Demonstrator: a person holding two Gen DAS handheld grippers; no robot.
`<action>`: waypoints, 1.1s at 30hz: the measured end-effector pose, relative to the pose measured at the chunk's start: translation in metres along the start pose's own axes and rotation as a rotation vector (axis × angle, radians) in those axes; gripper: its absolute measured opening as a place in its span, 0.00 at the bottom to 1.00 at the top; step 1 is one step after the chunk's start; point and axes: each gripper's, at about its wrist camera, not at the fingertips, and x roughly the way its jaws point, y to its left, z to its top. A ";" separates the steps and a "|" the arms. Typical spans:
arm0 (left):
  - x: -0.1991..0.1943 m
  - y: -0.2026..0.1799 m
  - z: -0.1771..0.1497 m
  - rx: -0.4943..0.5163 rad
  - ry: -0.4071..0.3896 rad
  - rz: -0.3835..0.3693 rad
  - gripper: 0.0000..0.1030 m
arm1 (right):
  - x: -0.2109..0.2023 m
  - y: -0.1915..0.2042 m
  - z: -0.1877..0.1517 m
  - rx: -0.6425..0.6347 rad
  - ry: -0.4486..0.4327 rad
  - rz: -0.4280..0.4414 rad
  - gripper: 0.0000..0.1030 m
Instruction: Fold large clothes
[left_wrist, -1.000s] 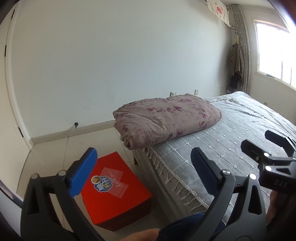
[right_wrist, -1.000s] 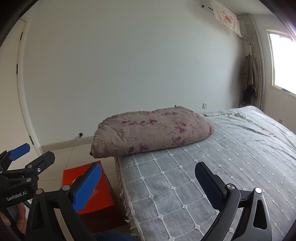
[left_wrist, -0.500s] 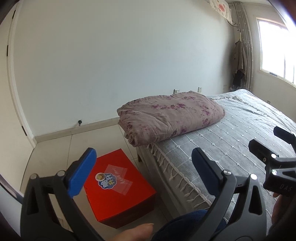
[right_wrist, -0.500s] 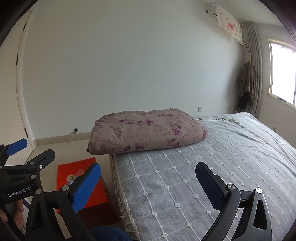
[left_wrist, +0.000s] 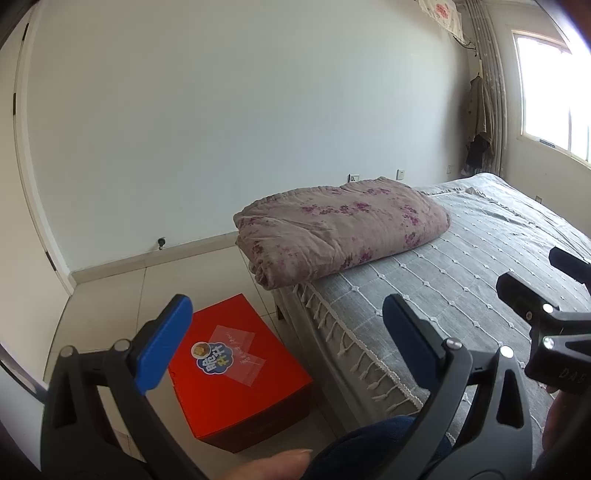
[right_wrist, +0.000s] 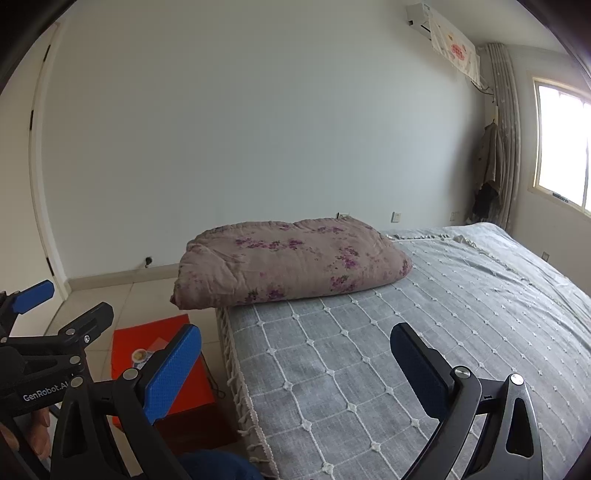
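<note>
A folded mauve quilt with purple flowers (left_wrist: 340, 229) lies at the far left end of a bed with a grey chequered bedspread (left_wrist: 461, 280); it also shows in the right wrist view (right_wrist: 291, 258), as does the bedspread (right_wrist: 406, 332). My left gripper (left_wrist: 284, 332) is open and empty, held in the air over the bed's near left corner. My right gripper (right_wrist: 299, 365) is open and empty above the bedspread. Each gripper shows at the edge of the other's view. No garment lies on the bed.
A red cardboard box (left_wrist: 236, 373) stands on the tiled floor beside the bed's left edge; it also shows in the right wrist view (right_wrist: 155, 354). A white wall is behind the bed. Clothes (right_wrist: 491, 170) hang by the curtain and window at the right.
Both views have shifted a little: the quilt and bed appear slightly farther right and higher in the left view, and the scene has slid left in the right view. Both grippers stay open.
</note>
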 end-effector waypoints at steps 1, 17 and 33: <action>0.000 0.000 0.000 0.001 -0.002 -0.001 0.99 | 0.000 0.000 0.000 0.000 0.001 -0.001 1.00; -0.002 -0.006 -0.001 0.014 0.003 -0.009 0.99 | 0.005 0.001 -0.002 -0.013 0.019 -0.005 1.00; 0.000 -0.009 -0.001 0.024 -0.004 -0.012 0.99 | 0.005 0.001 -0.002 -0.016 0.025 -0.011 1.00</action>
